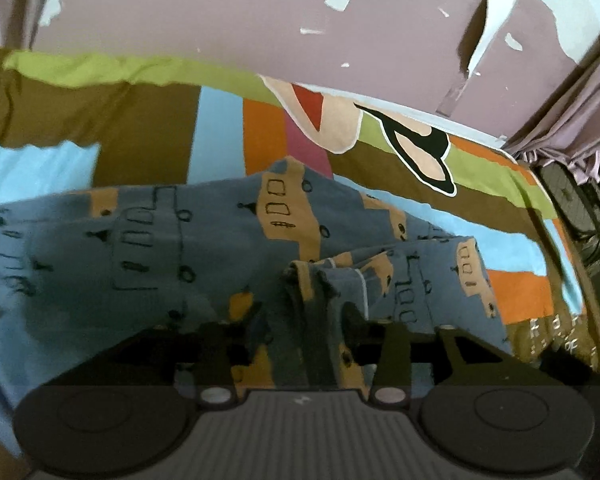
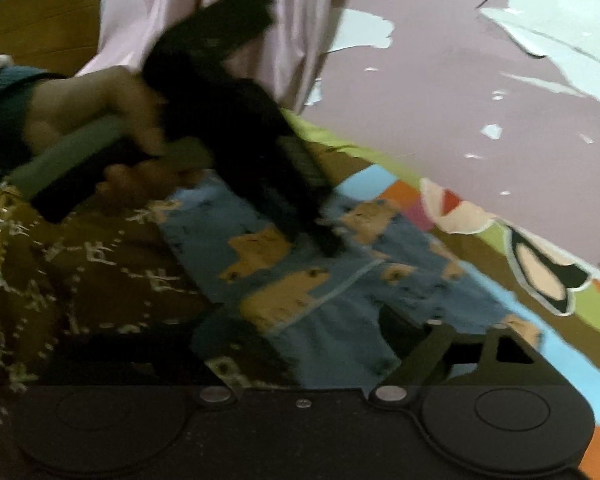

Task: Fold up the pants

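Observation:
Blue-grey pants (image 1: 140, 248) with tan and black prints lie spread across a striped bedsheet (image 1: 220, 136). My left gripper (image 1: 306, 340) is open low over them. A bunched ridge of the cloth (image 1: 312, 304) stands between its fingers, with gaps on both sides. In the right wrist view the same pants (image 2: 320, 280) lie under my right gripper (image 2: 320, 344), which is open wide with nothing pinched. The left gripper's fingertips (image 2: 328, 244) reach down onto the pants there, and a person's hand (image 2: 100, 112) holds its handle at the left.
A brown cloth with white marks (image 2: 80, 272) lies beside the pants on the near side. A mauve wall with peeling paint (image 1: 260, 12) borders the bed's far edge. A pink curtain (image 1: 572, 120) hangs at the right, past the bed's corner.

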Available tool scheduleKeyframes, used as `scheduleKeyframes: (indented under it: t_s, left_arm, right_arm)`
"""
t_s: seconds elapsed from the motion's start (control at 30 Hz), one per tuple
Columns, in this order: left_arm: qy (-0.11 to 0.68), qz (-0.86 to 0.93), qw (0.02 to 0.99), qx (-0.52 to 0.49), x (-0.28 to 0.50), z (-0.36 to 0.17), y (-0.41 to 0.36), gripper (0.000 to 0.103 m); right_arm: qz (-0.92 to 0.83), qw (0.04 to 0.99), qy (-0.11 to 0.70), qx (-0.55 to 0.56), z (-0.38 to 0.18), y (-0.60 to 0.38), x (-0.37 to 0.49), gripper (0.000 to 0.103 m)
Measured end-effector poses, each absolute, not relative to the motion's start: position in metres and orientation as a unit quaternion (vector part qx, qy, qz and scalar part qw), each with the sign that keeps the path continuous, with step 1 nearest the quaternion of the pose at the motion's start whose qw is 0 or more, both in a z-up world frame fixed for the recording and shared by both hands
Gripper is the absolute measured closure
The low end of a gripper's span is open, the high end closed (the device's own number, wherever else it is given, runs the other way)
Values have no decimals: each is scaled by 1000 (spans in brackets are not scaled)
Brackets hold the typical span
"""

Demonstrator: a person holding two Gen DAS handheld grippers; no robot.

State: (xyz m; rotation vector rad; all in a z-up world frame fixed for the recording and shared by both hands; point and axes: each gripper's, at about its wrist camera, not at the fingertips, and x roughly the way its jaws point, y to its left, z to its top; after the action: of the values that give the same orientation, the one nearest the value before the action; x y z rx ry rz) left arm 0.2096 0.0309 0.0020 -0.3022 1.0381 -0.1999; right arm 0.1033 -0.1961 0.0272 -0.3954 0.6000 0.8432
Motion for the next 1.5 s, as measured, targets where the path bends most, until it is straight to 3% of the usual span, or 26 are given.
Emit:
scheduleKeyframes:
  t_s: [0.07, 0.17, 0.27, 0.73, 0.97, 1.23, 1.4, 1.5]
  left_arm:
    - [483, -96, 860, -135, 199, 7, 30, 42]
    - [466, -94, 871, -122, 180, 11, 27, 33]
    - [465, -83, 877, -89, 168, 6, 19, 30]
    - [464, -75, 878, -84, 159, -8, 18, 22]
    - [433, -61, 895, -94, 134, 5, 33, 5]
    - [347, 88, 904, -234, 64, 5, 120, 7]
    - [312, 107, 897, -294, 66, -4, 162, 18]
    - [302, 112, 900, -293, 75, -9, 173, 32]
  right_arm:
    - [381, 859, 277, -202, 29, -204, 108, 6]
    - [349, 869, 260, -237, 31, -209, 115, 4]
    - [322, 875, 246, -265, 30, -210, 127, 1]
    - [290, 860, 266, -325, -4, -187, 184, 1]
    - [279, 877, 247, -302, 0, -182, 184, 1]
    - [268, 876, 278, -288, -8, -162, 205, 1]
    - [280, 889, 280, -229, 11, -171, 186, 1]
    - [288, 893, 274, -212, 18, -175, 166, 1]
